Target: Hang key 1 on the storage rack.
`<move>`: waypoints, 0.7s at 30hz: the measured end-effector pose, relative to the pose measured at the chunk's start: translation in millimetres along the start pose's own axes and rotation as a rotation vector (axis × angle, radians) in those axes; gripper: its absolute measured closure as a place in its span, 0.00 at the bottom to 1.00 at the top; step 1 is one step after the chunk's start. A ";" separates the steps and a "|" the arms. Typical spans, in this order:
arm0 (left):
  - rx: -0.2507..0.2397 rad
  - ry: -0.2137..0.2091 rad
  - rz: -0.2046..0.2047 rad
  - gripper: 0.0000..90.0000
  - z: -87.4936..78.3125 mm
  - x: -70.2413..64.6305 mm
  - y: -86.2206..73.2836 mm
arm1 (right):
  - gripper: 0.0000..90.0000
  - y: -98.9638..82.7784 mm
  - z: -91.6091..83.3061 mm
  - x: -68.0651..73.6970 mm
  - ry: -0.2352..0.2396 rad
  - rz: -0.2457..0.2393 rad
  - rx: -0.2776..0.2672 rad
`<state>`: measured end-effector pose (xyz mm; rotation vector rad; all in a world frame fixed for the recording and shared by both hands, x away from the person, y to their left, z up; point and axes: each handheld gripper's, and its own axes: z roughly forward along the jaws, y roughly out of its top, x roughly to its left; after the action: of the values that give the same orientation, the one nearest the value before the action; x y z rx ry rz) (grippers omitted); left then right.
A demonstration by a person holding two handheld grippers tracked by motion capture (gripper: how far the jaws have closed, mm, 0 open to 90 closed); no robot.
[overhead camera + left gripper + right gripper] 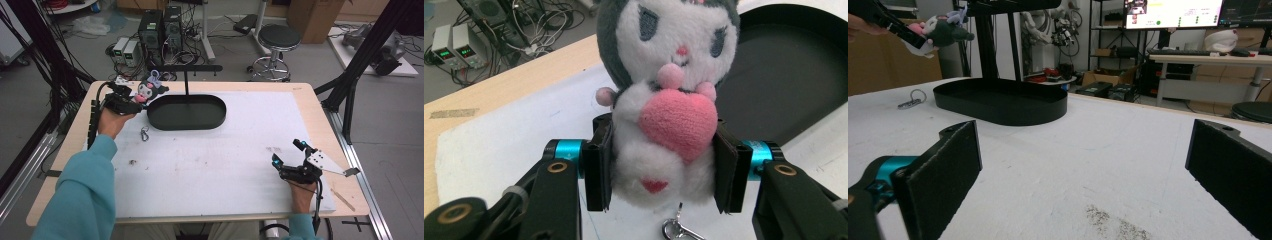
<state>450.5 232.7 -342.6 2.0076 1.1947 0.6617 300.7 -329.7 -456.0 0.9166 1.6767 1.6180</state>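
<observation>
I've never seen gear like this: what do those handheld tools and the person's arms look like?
Each tool, left tool and right tool, is black, with two flat padded jaws on bright blue joints. A grey triangular plate tops the right one; black cables trail off. The sleeves are teal.

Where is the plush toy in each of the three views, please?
High view: the plush toy is at the upper left, in the left gripper, beside the left end of the black tray.
Left gripper view: it fills the centre, pressed between the two jaws.
Right gripper view: it is small, in the top left corner.
Shared landmark: the black tray.
</observation>
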 end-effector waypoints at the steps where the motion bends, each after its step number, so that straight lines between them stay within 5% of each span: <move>1: -0.002 0.000 -0.003 0.57 1.1 0.6 0.6 | 0.01 0.0 0.0 -0.1 0.000 -0.001 0.000; 21: -0.009 0.025 -0.046 0.57 16.8 10.6 2.7 | 0.01 0.0 0.1 0.0 -0.002 -0.001 -0.001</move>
<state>468.7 236.2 -350.2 1.9644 1.2462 0.6698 300.8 -329.6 -456.1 0.9160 1.6747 1.6167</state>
